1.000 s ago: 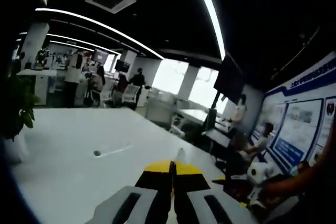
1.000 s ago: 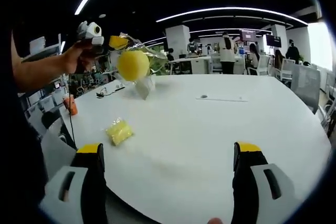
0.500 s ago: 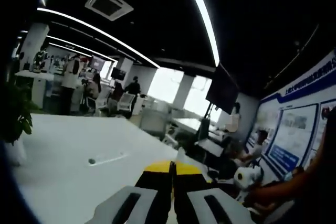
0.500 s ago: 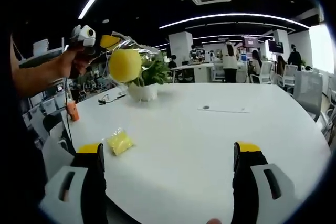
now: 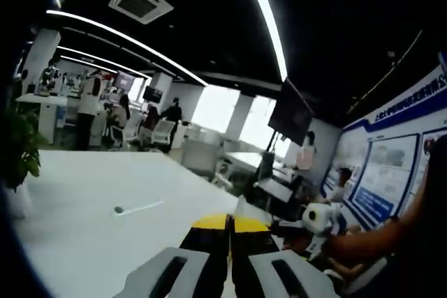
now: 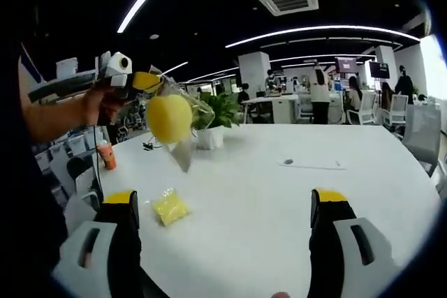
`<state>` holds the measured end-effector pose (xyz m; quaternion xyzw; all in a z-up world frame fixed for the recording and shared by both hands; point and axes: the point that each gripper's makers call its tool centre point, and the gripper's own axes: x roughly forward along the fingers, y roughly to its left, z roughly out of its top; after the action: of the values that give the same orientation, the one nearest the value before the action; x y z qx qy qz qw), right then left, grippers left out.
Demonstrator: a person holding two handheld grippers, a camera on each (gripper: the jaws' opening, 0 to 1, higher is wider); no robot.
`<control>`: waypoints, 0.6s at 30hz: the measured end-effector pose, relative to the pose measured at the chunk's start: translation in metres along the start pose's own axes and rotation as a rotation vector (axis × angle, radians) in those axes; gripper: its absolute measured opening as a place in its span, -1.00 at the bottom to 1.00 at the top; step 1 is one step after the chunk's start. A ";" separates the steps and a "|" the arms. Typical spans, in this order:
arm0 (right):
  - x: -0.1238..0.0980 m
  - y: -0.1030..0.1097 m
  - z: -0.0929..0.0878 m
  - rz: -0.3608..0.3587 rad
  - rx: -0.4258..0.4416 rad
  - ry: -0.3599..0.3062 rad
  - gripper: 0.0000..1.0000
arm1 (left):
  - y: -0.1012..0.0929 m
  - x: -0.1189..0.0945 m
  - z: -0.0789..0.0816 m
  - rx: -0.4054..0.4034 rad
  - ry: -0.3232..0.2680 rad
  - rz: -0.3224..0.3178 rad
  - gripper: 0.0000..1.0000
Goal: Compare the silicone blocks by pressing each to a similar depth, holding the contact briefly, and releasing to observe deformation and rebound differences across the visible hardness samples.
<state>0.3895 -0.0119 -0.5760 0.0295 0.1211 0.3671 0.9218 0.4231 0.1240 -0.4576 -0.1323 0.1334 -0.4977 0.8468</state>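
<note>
Yellow ball (image 6: 168,118) hangs bagged from the closed left hand-held gripper (image 6: 143,80), above the counter (image 6: 279,200). Right hand-held gripper (image 6: 222,225) gapes empty. Thin bag hold could slip, dropping it.

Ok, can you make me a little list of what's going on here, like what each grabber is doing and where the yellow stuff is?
left gripper: raised above the table, jaws shut on the clear bag
clear bag: hangs from the left gripper, holds the yellow ball
yellow ball: inside the bag, in the air
right gripper: jaws wide open, holding nothing
yellow packet: lies flat on the white table
white table: under both grippers
potted plant: stands on the table behind the ball
orange cup: near the table's far edge
</note>
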 end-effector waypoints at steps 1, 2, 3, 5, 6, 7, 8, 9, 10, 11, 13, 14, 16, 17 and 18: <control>0.002 0.002 0.003 0.011 -0.002 -0.004 0.92 | -0.001 -0.001 0.000 -0.002 -0.001 -0.004 -1.00; 0.004 0.005 0.007 0.027 -0.004 -0.007 0.92 | -0.002 -0.001 -0.001 -0.004 -0.002 -0.007 -1.00; 0.006 0.006 0.009 0.037 -0.007 -0.009 0.92 | -0.003 -0.002 -0.001 -0.009 -0.003 -0.010 -1.00; 0.010 0.012 0.015 0.063 -0.012 -0.018 0.87 | -0.005 -0.003 -0.002 -0.014 -0.006 -0.014 -1.00; 0.013 0.017 0.020 0.089 -0.006 -0.030 0.85 | -0.006 -0.004 -0.002 -0.014 -0.007 -0.017 -1.00; 0.014 0.019 0.021 0.095 -0.006 -0.034 0.84 | -0.006 -0.004 -0.002 -0.015 -0.008 -0.018 -1.00; 0.017 0.021 0.024 0.106 -0.007 -0.039 0.83 | -0.008 -0.005 -0.002 -0.018 -0.009 -0.020 -1.00; 0.019 0.023 0.026 0.113 -0.012 -0.042 0.82 | -0.008 -0.006 -0.002 -0.019 -0.011 -0.022 -1.00; 0.023 0.026 0.029 0.127 -0.015 -0.047 0.81 | -0.009 -0.006 -0.002 -0.020 -0.012 -0.024 -1.00; 0.025 0.028 0.031 0.134 -0.018 -0.051 0.80 | -0.010 -0.007 -0.002 -0.023 -0.014 -0.025 -1.00; 0.031 0.033 0.034 0.158 -0.023 -0.056 0.78 | -0.012 -0.009 -0.001 -0.024 -0.016 -0.030 -1.00; 0.034 0.035 0.036 0.173 -0.024 -0.060 0.76 | -0.014 -0.010 -0.001 -0.026 -0.017 -0.034 -1.00; 0.038 0.039 0.037 0.195 -0.039 -0.060 0.72 | -0.016 -0.012 -0.002 -0.024 -0.015 -0.039 -1.00; 0.041 0.044 0.038 0.221 -0.046 -0.061 0.72 | -0.017 -0.013 -0.004 -0.019 -0.012 -0.040 -1.00; 0.044 0.047 0.037 0.232 -0.053 -0.059 0.73 | -0.017 -0.013 -0.006 -0.014 -0.008 -0.041 -1.00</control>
<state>0.3978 0.0536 -0.5418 0.0297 0.0801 0.4735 0.8766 0.4009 0.1274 -0.4559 -0.1430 0.1307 -0.5133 0.8361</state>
